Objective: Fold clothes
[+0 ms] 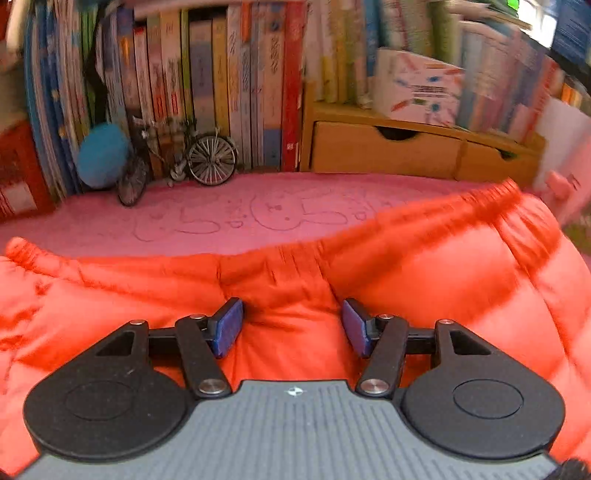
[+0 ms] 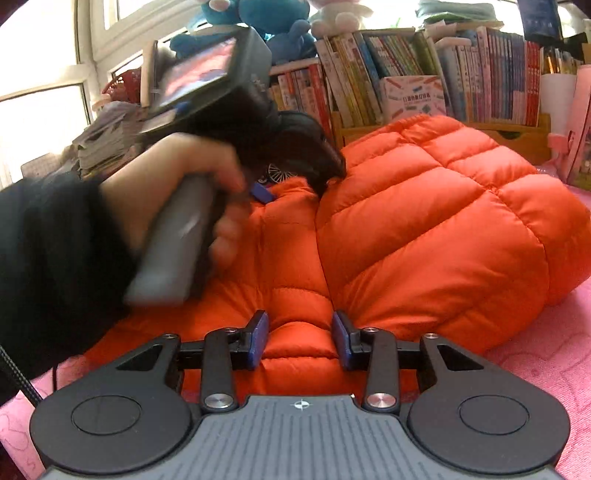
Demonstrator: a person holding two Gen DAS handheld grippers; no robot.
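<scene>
An orange quilted puffer jacket (image 2: 424,221) lies bunched on a pink cloth (image 2: 535,362), with one part folded over into a thick mound at the right. My right gripper (image 2: 301,341) is open at the jacket's near edge, and a puffy quilted section bulges between its blue pads (image 2: 260,338). Over the jacket's (image 1: 424,280) far side my left gripper (image 1: 291,325) is open too, with gathered orange fabric between its pads (image 1: 231,321). In the right wrist view a hand (image 2: 177,173) holds the left gripper (image 2: 291,184), tips down on the jacket.
A pink embossed cloth (image 1: 240,218) covers the table. At the back stand rows of books (image 1: 221,81), a wooden drawer unit (image 1: 384,147), a miniature bicycle (image 1: 207,158) and a blue ball (image 1: 101,155). Plush toys (image 2: 280,22) sit above the books. A dark sleeve (image 2: 48,266) fills the left.
</scene>
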